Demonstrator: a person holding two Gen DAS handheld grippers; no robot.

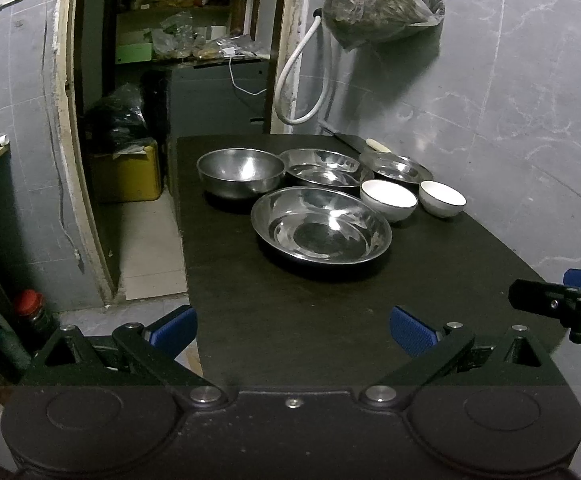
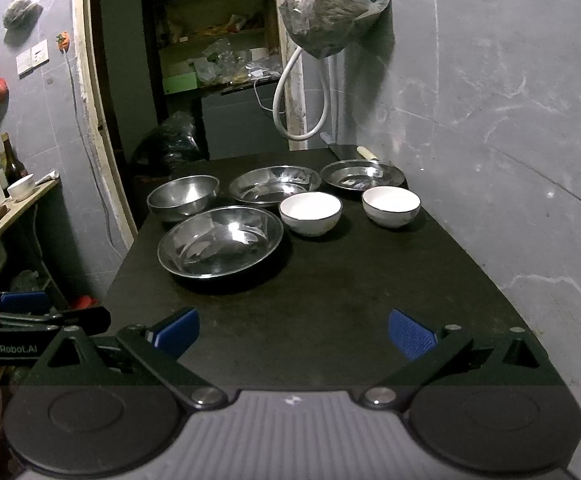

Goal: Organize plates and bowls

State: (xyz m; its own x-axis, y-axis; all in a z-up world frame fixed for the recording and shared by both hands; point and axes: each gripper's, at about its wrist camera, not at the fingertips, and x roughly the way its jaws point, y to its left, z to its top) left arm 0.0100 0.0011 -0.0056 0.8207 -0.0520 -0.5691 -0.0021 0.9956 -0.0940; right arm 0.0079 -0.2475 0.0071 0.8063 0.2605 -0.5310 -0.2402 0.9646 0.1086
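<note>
On the dark table [image 1: 330, 320] [image 2: 330, 288] stand a large steel plate [image 1: 321, 229] [image 2: 220, 240], a deep steel bowl [image 1: 240, 172] [image 2: 183, 197], a second steel plate [image 1: 322, 170] [image 2: 275, 185], a third steel plate [image 1: 396, 167] [image 2: 363, 175], and two white bowls, one nearer the middle [image 1: 388, 199] [image 2: 310, 213] and one nearer the wall [image 1: 442, 198] [image 2: 391, 205]. My left gripper [image 1: 293, 330] is open and empty over the near table edge. My right gripper [image 2: 293, 332] is open and empty, also short of the dishes. Each gripper shows at the edge of the other's view.
A knife [image 1: 354, 142] [image 2: 350, 150] lies at the back by the tiled wall. A full plastic bag [image 1: 378, 0] [image 2: 334, 8] and a white hose [image 1: 302, 80] hang above the table's far end. A doorway with shelves opens at the left; a side counter [image 2: 14, 208] holds bottles.
</note>
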